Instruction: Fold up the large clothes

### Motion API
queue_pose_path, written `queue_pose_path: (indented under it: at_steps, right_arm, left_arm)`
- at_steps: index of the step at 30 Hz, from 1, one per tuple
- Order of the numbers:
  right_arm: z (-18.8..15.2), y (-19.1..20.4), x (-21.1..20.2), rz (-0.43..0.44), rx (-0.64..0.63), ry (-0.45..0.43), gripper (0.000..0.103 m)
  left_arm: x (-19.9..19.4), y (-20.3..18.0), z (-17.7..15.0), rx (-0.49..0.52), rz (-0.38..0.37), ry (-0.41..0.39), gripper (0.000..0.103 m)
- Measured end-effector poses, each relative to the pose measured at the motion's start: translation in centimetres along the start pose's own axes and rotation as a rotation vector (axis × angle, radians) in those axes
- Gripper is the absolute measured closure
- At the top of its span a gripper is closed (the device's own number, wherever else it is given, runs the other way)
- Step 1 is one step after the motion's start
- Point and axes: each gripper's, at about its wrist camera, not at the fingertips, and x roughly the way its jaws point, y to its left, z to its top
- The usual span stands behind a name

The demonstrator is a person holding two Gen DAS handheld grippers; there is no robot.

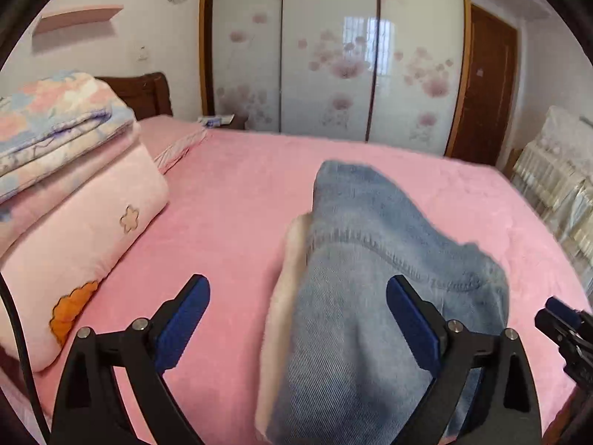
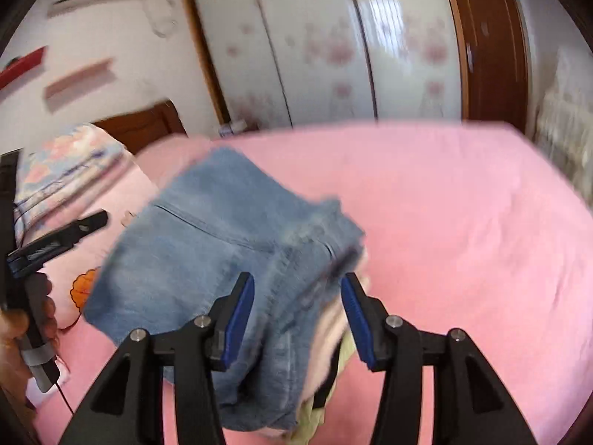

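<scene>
A folded pair of blue jeans (image 1: 370, 278) lies on the pink bed (image 1: 241, 193) on top of a pile of folded clothes, with a cream garment edge (image 1: 285, 278) showing under it. My left gripper (image 1: 298, 319) is open, its blue pads wide apart on either side of the jeans' near end. In the right wrist view the jeans (image 2: 207, 252) lie ahead, blurred. My right gripper (image 2: 298, 319) is open, pads either side of the pile's near corner, holding nothing. Cream and green garments (image 2: 326, 337) show under the jeans. The left gripper (image 2: 59, 239) appears at the left there.
A stack of folded quilts (image 1: 74, 185) sits at the bed's left, by a dark wooden headboard (image 1: 144, 92). A floral wardrobe (image 1: 333, 55) and brown door (image 1: 485, 85) stand behind. A covered object (image 1: 556, 185) stands at the bed's right edge.
</scene>
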Motion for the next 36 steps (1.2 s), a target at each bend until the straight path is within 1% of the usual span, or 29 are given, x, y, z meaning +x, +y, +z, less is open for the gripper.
queue_pose_path:
  at_steps: [1,2,3,4,5,6,7,8,12,14,16,18,20,22,23,24,26,27,28,29,30,31,33,36]
  right_arm:
    - [-0.4,1.0,0.8,0.005,-0.039,0.035,0.054]
    - [-0.8,1.1,1.5,-0.005,-0.055,0.058,0.054]
    - [-1.8,1.1,2.1,-0.018,-0.077,0.099,0.058]
    - [-2.8,1.4,3.3,-0.042,-0.09,0.153,0.069]
    - [-3.5,1.3,4.3,-0.066,-0.094,0.193,0.073]
    - [-4.1,1.5,5.2,-0.097,-0.106,0.215,0.073]
    - [-4.6,1.5,5.6,-0.121,-0.122,0.212,0.073]
    - [-4.8,1.2,5.6,-0.125,-0.115,0.212,0.073]
    - [-4.0,-0.2,3.3,-0.053,-0.004,0.232,0.073]
    - [-3.5,-0.2,1.2,-0.02,0.029,0.235,0.073]
    - [-3.2,0.2,-2.0,-0.01,0.033,0.22,0.073]
    - [-3.0,0.8,-5.5,-0.003,0.03,0.22,0.073]
    - [-3.1,0.9,-9.1,0.019,0.052,0.256,0.073]
    - [-3.4,1.0,-12.8,0.066,0.085,0.289,0.073]
    - [-3.7,1.0,-15.3,0.089,0.093,0.296,0.073]
    - [-4.1,1.3,-18.6,0.106,0.098,0.299,0.073]
    - [-4.6,1.9,-23.1,0.12,0.092,0.3,0.073]
    - [-4.9,2.2,-25.7,0.126,0.084,0.292,0.072]
    - [-5.3,2.5,-28.5,0.122,0.071,0.285,0.067]
    - [-5.7,2.9,-31.2,0.118,0.058,0.277,0.064]
    - [-6.3,3.2,-34.5,0.124,0.048,0.263,0.056]
    - [-6.7,3.3,-36.5,0.131,0.047,0.257,0.05]
    - [-7.6,3.4,-41.4,0.14,0.04,0.229,0.049]
    - [-9.3,3.7,-46.6,0.096,-0.003,0.172,0.049]
  left_arm:
    - [0.1,-0.5,-0.6,0.015,0.023,0.029,0.02]
    - [1.1,-1.0,-1.1,0.046,0.066,0.072,0.03]
    - [1.8,-1.3,-1.8,0.065,0.091,0.106,0.03]
    - [2.0,-1.3,-2.3,0.053,0.09,0.095,0.03]
    - [1.6,-0.6,-2.2,0.042,0.096,0.084,0.03]
    - [1.6,-0.6,-2.4,0.04,0.101,0.083,0.029]
    - [1.6,-0.7,-2.6,0.047,0.105,0.081,0.028]
    - [1.2,-0.7,-2.8,0.051,0.104,0.081,0.027]
    - [-0.1,-1.1,-2.8,0.048,0.144,0.098,0.026]
    - [-1.4,-1.4,-2.8,0.045,0.134,0.11,0.026]
    - [-3.7,-2.1,-2.8,0.043,0.125,0.12,0.025]
    - [-7.4,-3.3,-3.0,0.043,0.121,0.13,0.024]
    - [-10.8,-4.4,-3.2,0.042,0.119,0.139,0.021]
    - [-15.3,-5.7,-3.8,0.045,0.096,0.149,0.016]
    - [-18.6,-6.5,-4.4,0.05,0.079,0.144,0.015]
    - [-21.4,-7.3,-4.9,0.061,0.064,0.137,0.015]
    - [-26.0,-8.3,-5.8,0.076,0.047,0.119,0.013]
    - [-29.1,-8.7,-6.5,0.078,0.034,0.101,0.011]
    - [-32.3,-9.1,-7.4,0.076,0.023,0.086,0.008]
    - [-34.1,-9.3,-7.9,0.075,0.016,0.082,0.007]
    - [-36.9,-9.7,-8.7,0.074,0.005,0.075,0.007]
    - [-38.9,-9.8,-9.4,0.07,-0.008,0.07,0.007]
    - [-43.5,-10.4,-11.1,0.071,-0.038,0.06,0.006]
    - [-48.7,-11.4,-13.9,0.096,-0.045,0.047,0.006]
